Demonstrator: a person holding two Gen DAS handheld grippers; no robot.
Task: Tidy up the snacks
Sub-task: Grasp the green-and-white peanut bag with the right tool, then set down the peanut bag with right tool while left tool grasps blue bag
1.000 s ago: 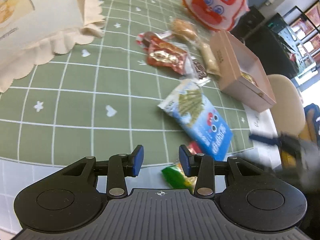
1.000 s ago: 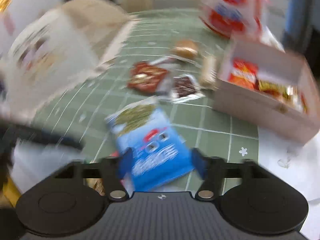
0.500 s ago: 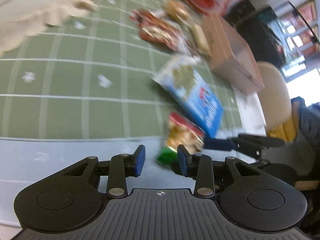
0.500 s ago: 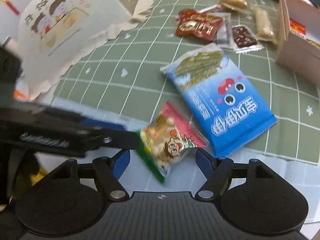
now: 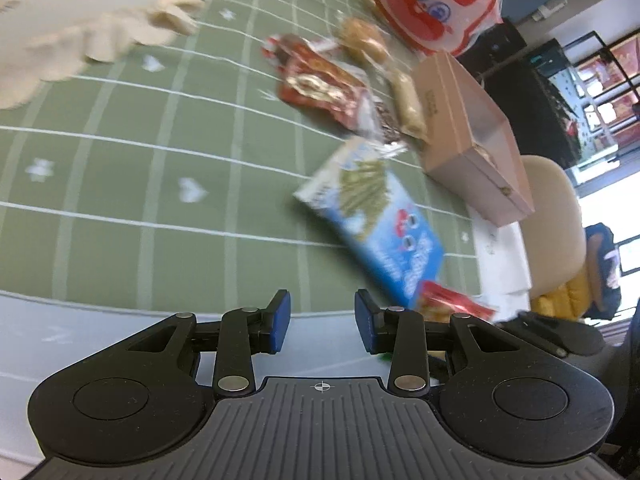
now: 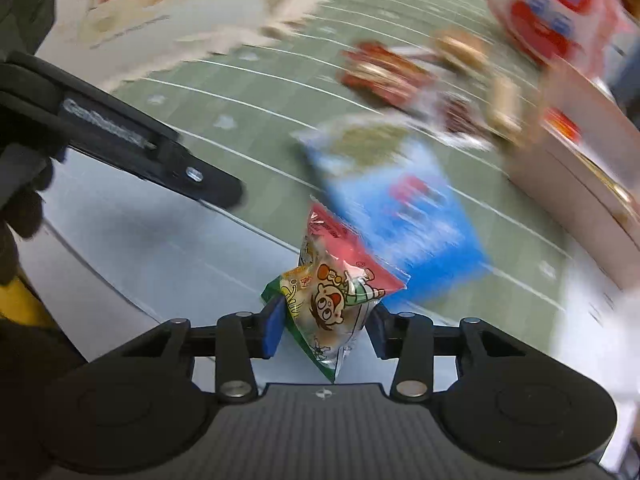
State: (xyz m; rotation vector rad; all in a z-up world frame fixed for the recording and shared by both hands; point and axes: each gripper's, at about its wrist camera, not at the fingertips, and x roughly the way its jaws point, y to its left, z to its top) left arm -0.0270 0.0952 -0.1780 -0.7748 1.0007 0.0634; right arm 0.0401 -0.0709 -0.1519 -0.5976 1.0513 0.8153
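My right gripper (image 6: 325, 330) is shut on a small red and green cartoon snack packet (image 6: 338, 292), lifted above the table's near edge. The packet also shows in the left wrist view (image 5: 448, 306). My left gripper (image 5: 322, 326) is open and empty over the white table edge; its finger shows in the right wrist view (image 6: 168, 152). A blue seaweed snack bag (image 5: 380, 220) lies on the green mat just ahead. A brown cardboard box (image 5: 468, 136) with snacks inside stands at the right. Red packets (image 5: 320, 84) and small bars (image 5: 406, 106) lie beyond.
A green gridded mat (image 5: 160, 160) covers the table. A cream cloth bag (image 5: 80, 20) lies at the far left. A large white and red cartoon bag (image 5: 432, 0) stands at the back. A beige chair (image 5: 556, 216) is past the table's right side.
My right gripper has closed on the cartoon packet and lifted it off the table. My left gripper has swung back toward the mat. Both views are blurred by motion.
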